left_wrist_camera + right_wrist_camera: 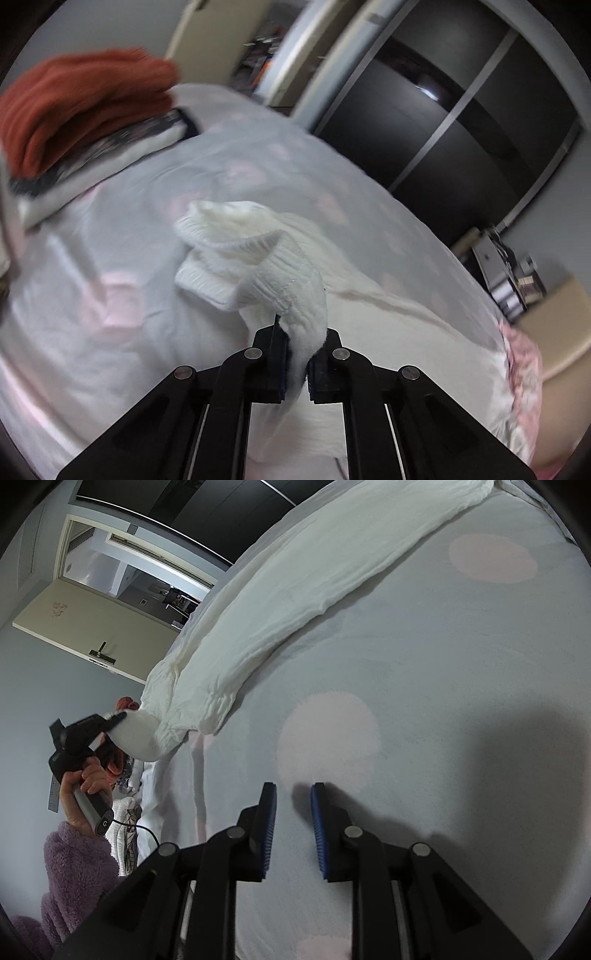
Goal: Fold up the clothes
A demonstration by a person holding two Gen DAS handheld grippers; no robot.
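- Left gripper [297, 354] clamped on white knit garment [258, 254], lifted off the bed [110, 221].
- Right gripper [293, 812] parted, empty, over bedding.
- Step: first fold; next needs a second corner held.

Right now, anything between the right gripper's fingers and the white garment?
Only bare dotted bedsheet between the right gripper and the white garment, per the right wrist view.

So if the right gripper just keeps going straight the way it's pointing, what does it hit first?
Most likely the bedspread itself. The right gripper angles down at it with open, empty jaws, near a pale pink dot. The white garment lies farther up and left, off that line, though depth is hard to judge.
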